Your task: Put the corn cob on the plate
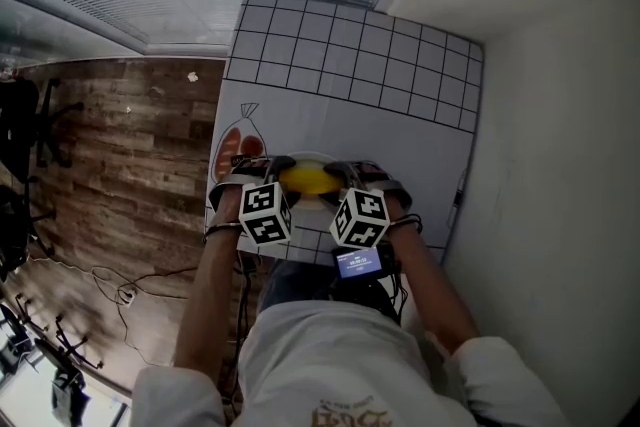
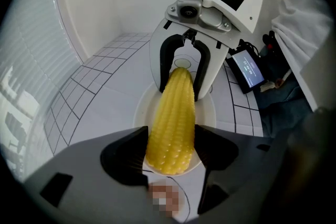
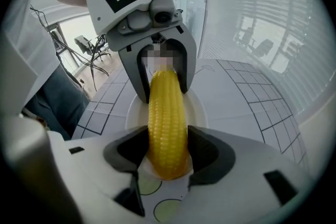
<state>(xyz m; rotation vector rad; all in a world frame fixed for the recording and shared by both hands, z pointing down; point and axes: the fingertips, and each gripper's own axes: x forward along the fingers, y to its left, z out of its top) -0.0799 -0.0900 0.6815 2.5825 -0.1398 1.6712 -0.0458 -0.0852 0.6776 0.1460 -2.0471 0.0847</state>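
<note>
I've got the corn cob [image 1: 305, 179] right over the plate [image 3: 198, 108], carried end to end: left gripper [image 2: 171, 136] clamped on one tip, right gripper [image 3: 167, 136] on the other. Prob. only set-down & letting go left. Can't tell if the cob touches the plate yet, since its underside is hidden. Head view barely shows the plate.

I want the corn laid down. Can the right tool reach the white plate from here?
Probably yes: the round white plate lies right under the yellow corn cob that the right tool and left tool grip, nothing between.
</note>
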